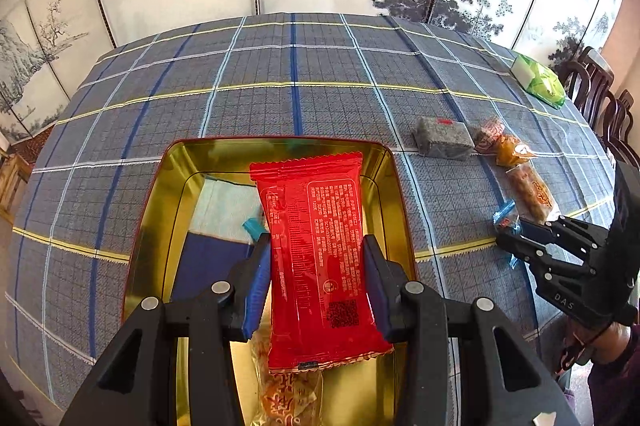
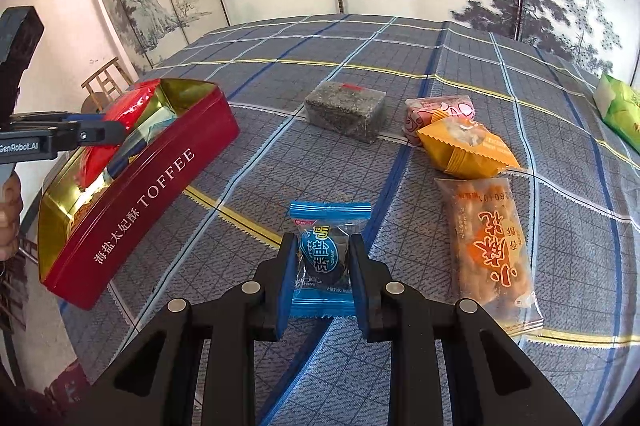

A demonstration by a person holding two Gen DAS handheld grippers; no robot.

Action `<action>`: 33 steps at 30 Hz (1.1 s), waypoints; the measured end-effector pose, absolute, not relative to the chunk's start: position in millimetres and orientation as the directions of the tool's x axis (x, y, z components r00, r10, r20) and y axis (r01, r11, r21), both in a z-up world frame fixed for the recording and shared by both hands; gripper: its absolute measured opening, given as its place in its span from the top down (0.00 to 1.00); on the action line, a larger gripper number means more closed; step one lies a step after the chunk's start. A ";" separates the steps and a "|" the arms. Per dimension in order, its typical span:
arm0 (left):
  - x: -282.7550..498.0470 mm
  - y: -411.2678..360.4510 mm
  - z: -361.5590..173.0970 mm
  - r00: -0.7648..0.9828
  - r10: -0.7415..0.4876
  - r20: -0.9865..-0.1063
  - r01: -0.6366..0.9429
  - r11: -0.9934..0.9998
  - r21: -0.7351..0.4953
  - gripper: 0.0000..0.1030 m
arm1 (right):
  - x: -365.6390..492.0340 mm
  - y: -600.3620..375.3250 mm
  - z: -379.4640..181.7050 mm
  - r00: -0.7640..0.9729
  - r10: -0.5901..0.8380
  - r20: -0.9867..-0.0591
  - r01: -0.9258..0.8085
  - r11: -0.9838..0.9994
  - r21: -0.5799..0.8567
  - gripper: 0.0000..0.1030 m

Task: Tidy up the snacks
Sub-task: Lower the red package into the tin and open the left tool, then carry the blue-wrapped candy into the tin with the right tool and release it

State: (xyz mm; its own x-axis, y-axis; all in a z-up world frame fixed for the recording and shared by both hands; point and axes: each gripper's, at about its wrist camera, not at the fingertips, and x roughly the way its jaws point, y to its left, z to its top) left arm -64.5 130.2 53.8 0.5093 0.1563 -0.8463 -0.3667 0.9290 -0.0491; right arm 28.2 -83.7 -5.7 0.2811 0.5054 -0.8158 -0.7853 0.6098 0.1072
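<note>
The left gripper (image 1: 316, 266) pinches a red packet (image 1: 316, 258) over the gold-lined tin (image 2: 160, 161) lettered "TOFFEE". The right gripper (image 2: 324, 262) pinches a blue-wrapped sweet (image 2: 326, 254) on the checked tablecloth (image 2: 280, 73); bare cloth lies ahead, more snacks to its right.
</note>
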 end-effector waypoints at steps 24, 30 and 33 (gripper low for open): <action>-50.8 127.1 49.3 0.517 0.159 -0.841 -0.371 0.927 -0.053 0.46 | 28.1 -84.1 -6.7 0.286 0.500 -0.817 -0.785 0.611 0.099 0.74; -103.5 114.4 84.0 0.636 0.179 -0.751 -0.385 0.917 -0.107 0.30 | 28.0 -83.5 -6.7 0.287 0.499 -0.818 -0.785 0.612 0.099 0.74; -132.4 102.8 93.5 0.667 0.215 -0.713 -0.399 0.912 -0.098 0.23 | 26.9 -82.7 -6.6 0.291 0.496 -0.818 -0.785 0.613 0.092 0.74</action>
State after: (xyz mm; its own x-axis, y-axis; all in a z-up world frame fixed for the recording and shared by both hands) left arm -132.4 102.8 93.5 0.6674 0.2149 -0.7130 -0.3987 0.9118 -0.0983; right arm 26.9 -82.7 -6.6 0.2910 0.4959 -0.8182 -0.7848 0.6129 0.0924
